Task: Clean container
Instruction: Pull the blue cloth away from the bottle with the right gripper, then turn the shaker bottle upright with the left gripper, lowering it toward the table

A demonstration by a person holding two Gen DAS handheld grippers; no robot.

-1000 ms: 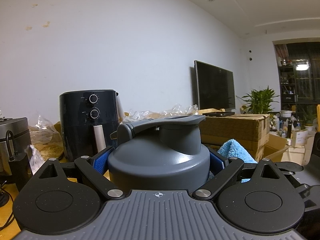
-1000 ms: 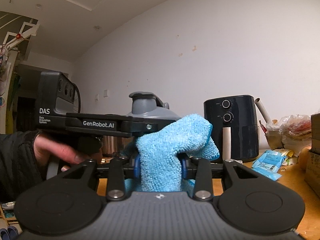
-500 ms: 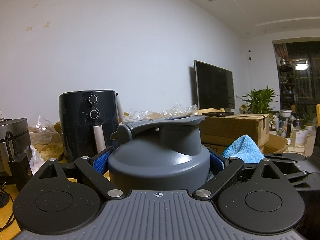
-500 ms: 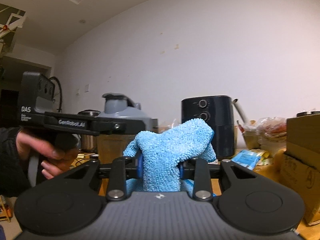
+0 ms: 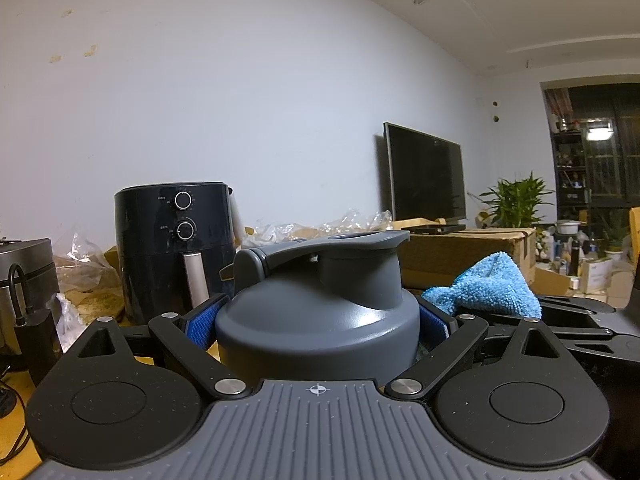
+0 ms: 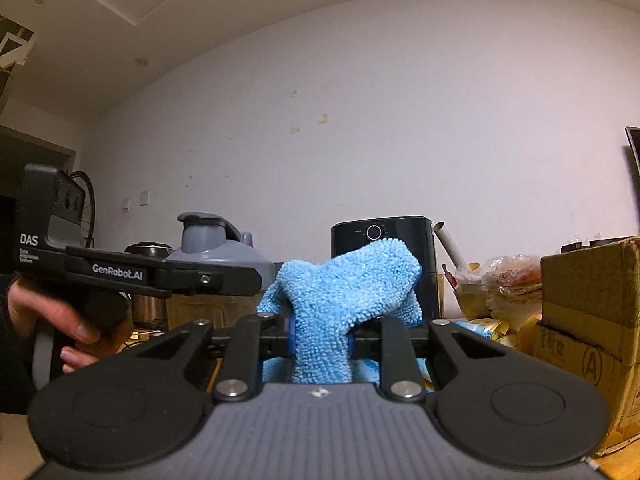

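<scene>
While the black air fryer (image 5: 174,248) stands behind at left centre of my left view, my left gripper (image 5: 318,324) clamps the grey container (image 5: 320,304) by its lid, low in the middle of the frame, blue pads touching both sides; in my right view, my right gripper (image 6: 320,336) pinches the blue cloth (image 6: 344,300) at lower centre, the container sitting to its left beside my hand (image 6: 68,320).
</scene>
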